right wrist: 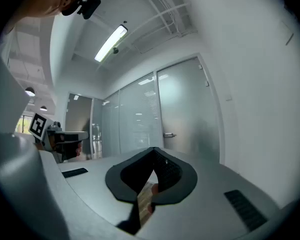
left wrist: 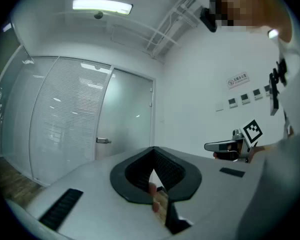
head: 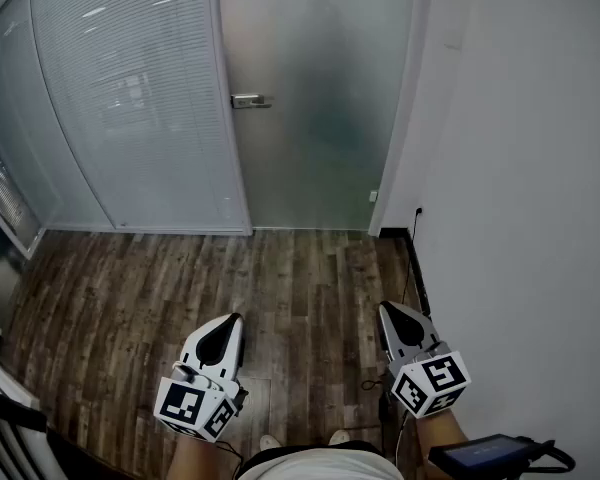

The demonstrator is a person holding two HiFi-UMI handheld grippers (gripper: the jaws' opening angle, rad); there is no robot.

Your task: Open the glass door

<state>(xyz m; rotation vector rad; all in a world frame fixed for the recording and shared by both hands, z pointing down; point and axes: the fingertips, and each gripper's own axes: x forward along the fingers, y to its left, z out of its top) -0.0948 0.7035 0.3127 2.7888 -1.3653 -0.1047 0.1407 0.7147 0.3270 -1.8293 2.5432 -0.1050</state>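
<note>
The frosted glass door [head: 320, 118] stands shut at the far end of the floor, with a metal lever handle [head: 250, 100] on its left edge. Both grippers are held low and level, well short of the door. My left gripper [head: 230, 320] is shut with nothing between its jaws. My right gripper [head: 388, 310] is shut and empty too. In the left gripper view the door [left wrist: 127, 119] and its handle [left wrist: 103, 141] lie ahead to the left of the jaws. The right gripper view shows the door [right wrist: 187, 114] and handle [right wrist: 169, 135] ahead, slightly right.
A curved glass partition with blinds [head: 130, 98] runs left of the door. A white wall [head: 520, 168] closes the right side, with a cable [head: 415, 268] along its base. Wooden floor [head: 280, 278] lies between me and the door. A dark device [head: 490, 453] hangs at my right.
</note>
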